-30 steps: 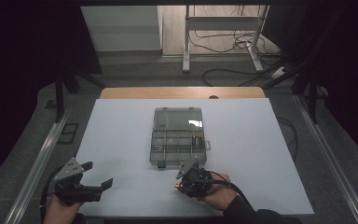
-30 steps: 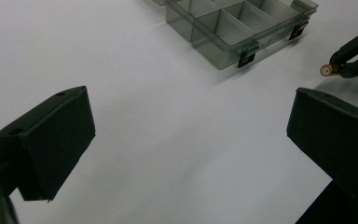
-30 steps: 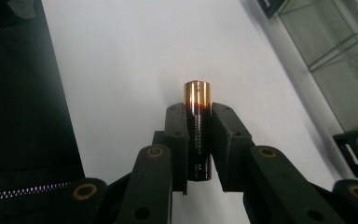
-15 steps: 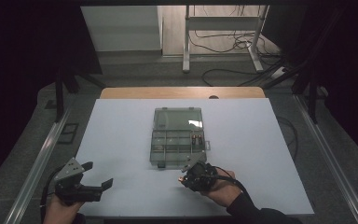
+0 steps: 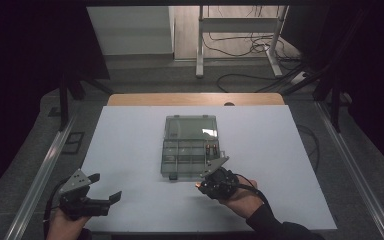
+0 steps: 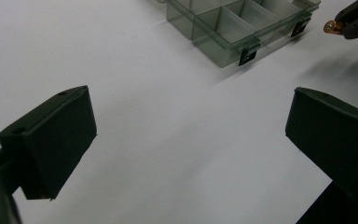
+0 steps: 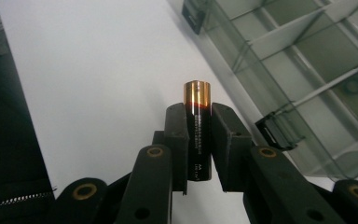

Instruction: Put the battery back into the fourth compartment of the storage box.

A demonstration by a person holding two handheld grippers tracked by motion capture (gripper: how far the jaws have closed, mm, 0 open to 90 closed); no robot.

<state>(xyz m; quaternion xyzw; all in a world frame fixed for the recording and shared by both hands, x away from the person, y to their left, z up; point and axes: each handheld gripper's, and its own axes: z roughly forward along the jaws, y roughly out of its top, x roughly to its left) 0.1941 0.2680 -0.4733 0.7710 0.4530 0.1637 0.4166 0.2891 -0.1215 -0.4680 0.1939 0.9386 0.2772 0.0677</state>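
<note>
Left gripper near-left, jaws wide apart, idle; right gripper near centre, jaws clamped together.

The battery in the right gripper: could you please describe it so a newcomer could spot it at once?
On the white table, find the clear box at its middle. Just off the box's near right corner, the right gripper pinches the battery between its fingers. It is black with a copper end, unlike the batteries lying inside the box.
</note>
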